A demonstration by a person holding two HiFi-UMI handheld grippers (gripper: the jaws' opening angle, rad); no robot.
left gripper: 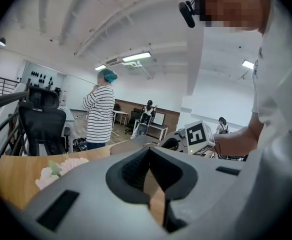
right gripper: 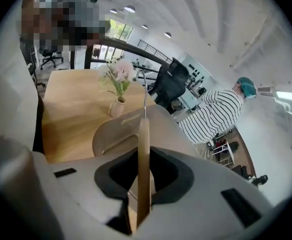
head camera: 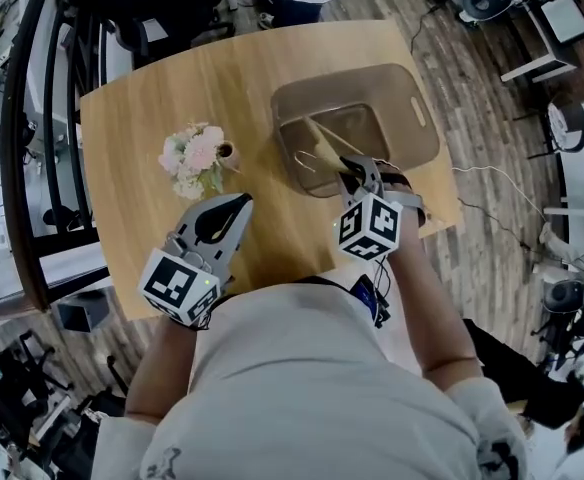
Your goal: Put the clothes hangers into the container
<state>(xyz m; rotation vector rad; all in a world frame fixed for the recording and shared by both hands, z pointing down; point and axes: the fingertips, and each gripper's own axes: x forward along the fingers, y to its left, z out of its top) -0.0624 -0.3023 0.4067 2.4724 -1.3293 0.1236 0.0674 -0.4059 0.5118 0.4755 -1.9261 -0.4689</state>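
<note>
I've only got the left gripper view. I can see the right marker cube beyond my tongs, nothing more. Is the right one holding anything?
Observer: Yes. The right gripper view shows the right tongs shut on a wooden hanger, which sits edge-on between the pads.
Operator: Where is it relative to the container?
Observer: In the head view, the hanger's far end and its metal hook are already within the rim of the container. The right tongs are at its near edge. I can't tell whether the hanger touches the bottom.
</note>
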